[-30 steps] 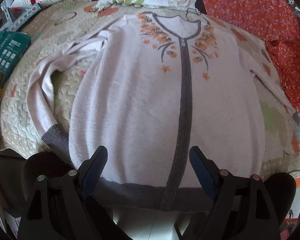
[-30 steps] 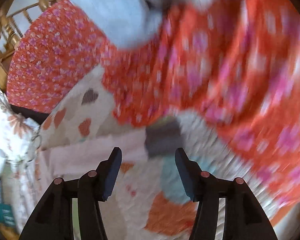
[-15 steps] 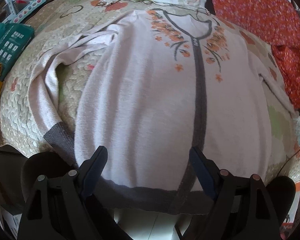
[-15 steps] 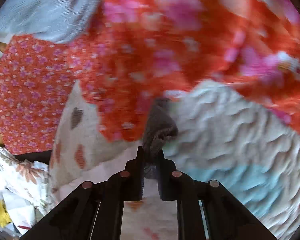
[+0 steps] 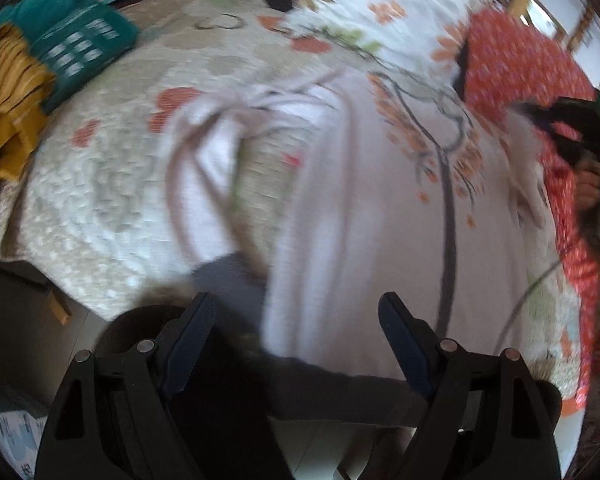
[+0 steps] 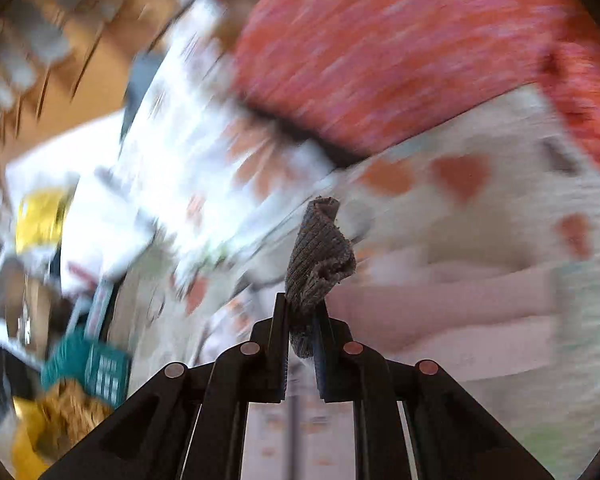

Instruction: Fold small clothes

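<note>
A pale pink cardigan [image 5: 372, 216] with grey trim and orange flower embroidery lies flat on a quilted bedspread [image 5: 112, 184]. My left gripper [image 5: 296, 328] is open, low over the hem, near the left sleeve's grey cuff [image 5: 228, 276]. My right gripper [image 6: 300, 312] is shut on the grey cuff [image 6: 320, 252] of the right sleeve and holds it up; the pink sleeve [image 6: 440, 300] trails below it. In the left wrist view the right gripper [image 5: 580, 128] shows at the far right with the sleeve lifted.
A red floral cloth [image 5: 516, 64] lies at the right of the bed. A white flowered pillow [image 5: 380, 8] is at the head. A teal item [image 5: 76, 44] and yellow fabric [image 5: 8, 96] sit at the left edge.
My right gripper has lifted the right sleeve cuff off the bed and swung left over the cardigan. My left gripper has shifted left toward the left sleeve cuff.
</note>
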Tool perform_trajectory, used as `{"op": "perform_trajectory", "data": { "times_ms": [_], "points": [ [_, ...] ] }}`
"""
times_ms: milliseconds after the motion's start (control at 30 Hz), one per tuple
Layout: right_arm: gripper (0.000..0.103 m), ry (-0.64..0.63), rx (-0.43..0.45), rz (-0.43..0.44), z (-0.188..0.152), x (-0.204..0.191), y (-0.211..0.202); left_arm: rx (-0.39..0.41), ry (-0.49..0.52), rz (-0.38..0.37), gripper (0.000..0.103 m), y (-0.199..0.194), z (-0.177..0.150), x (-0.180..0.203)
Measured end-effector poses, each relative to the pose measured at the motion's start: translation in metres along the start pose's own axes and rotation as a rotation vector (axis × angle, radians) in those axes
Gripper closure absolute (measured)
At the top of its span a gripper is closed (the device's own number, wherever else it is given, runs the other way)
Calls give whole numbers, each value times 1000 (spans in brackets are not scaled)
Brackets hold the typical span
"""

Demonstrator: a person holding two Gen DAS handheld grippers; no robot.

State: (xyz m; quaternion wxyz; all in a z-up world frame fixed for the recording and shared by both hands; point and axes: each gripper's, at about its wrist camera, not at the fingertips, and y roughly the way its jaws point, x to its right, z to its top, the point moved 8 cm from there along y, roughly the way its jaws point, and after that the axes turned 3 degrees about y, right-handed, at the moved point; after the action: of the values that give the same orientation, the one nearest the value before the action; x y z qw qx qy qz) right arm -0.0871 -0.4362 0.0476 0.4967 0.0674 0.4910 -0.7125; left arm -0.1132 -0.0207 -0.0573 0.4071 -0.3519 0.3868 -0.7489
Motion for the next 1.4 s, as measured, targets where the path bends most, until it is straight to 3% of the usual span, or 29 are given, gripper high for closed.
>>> {"op": "perform_trajectory", "data": {
  "times_ms": [100,200,400,467,500,600,667,733,800,867,1000,1033,1400],
  "points": [
    [91,-77,-100,-8,-38,-48,70,15,-55,6,20,-7,2,-27],
    [91,-122,-202,-33,-71,-69,129,18,-105,-3,20,-9,2,-50],
    [87,-156,-354,-39,-127,-87,185,17,-142,-26,20,-6,0,-62],
    [79,-185,-407,-8,-140,-100,189,11,-143,-38,20,-4,-1,-60],
    [71,-187,-420,27,-142,-107,185,9,-144,-41,20,-3,-2,-60],
    [67,-198,-424,186,-139,-131,154,4,-144,-44,20,-3,-4,-61],
    [62,-232,-370,173,-128,-129,134,6,-146,-45,20,-4,-3,-61],
    [61,-272,-304,70,-113,-106,117,11,-145,-42,20,-4,-3,-61],
    [61,-301,-249,-95,-96,-64,105,10,-142,-39,20,-4,-4,-60],
    [61,-299,-238,-222,-88,-23,99,5,-143,-33,20,-3,-6,-59],
    [63,-278,-187,-410,-76,46,85,-5,-130,-24,20,-1,-8,-53],
    [63,-270,-194,-424,-78,54,84,-3,-122,-20,20,-2,-8,-50],
    [63,-245,-354,-268,-180,97,8,-8,-92,-3,20,0,-6,-37]
  ]
}}
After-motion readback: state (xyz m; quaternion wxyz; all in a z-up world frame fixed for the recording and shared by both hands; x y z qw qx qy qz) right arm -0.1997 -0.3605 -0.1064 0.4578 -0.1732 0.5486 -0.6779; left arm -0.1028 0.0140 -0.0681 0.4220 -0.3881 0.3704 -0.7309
